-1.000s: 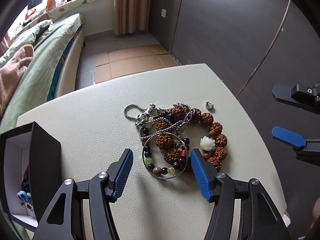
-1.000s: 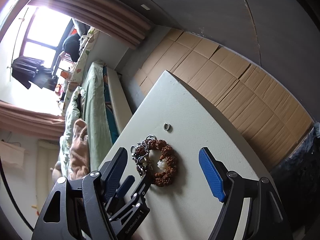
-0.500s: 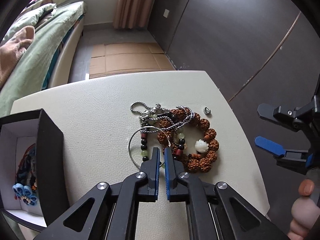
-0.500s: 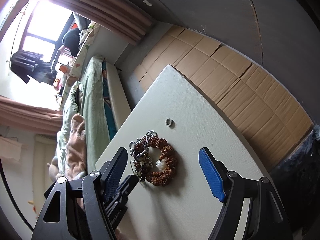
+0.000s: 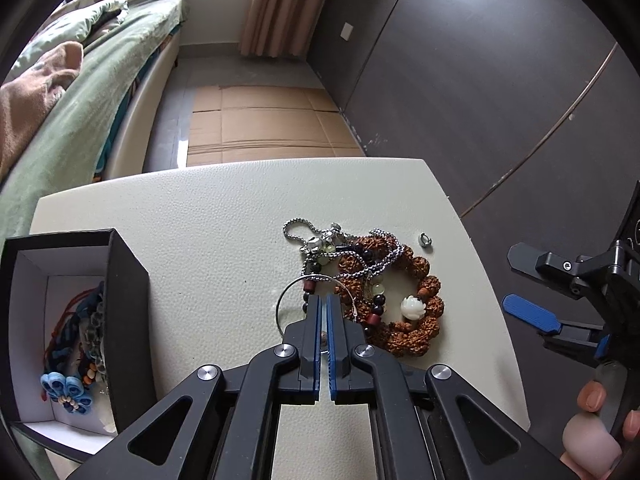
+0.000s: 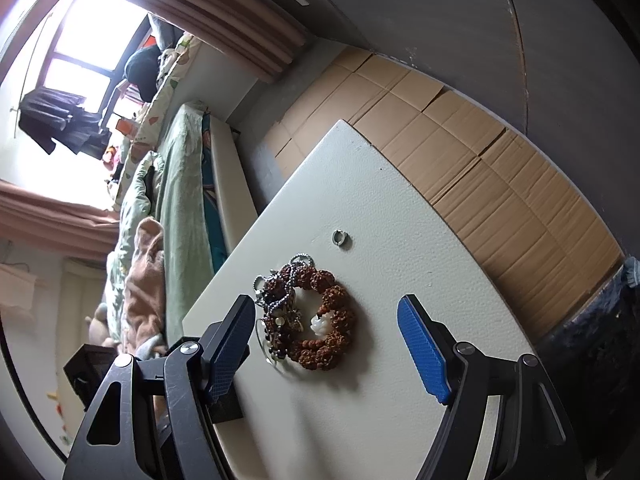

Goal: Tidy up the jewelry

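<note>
A tangle of jewelry lies on the cream table [image 5: 192, 216]: a brown seed-bead bracelet [image 5: 426, 288] with a white lotus bead, a silver chain [image 5: 298, 232], and a thin silver hoop bracelet [image 5: 279, 304] strung with small dark and green beads. My left gripper [image 5: 323, 300] is shut on the hoop's near side, with one bead showing between its pads. A small silver ring [image 5: 425, 239] lies apart at the far right. My right gripper [image 6: 325, 312] stands open above the brown bracelet [image 6: 336, 320], holding nothing.
A black box [image 5: 128, 280] with a white lining stands at the left and holds braided cords and a blue flower piece. The table's right edge is near the right gripper [image 5: 520, 280]. A bed runs along the left, and cardboard covers the floor beyond.
The left gripper went from wide open around the hoop bracelet to shut on it, then drew back slightly. The hoop has shifted left out of the pile. The right gripper stayed open.
</note>
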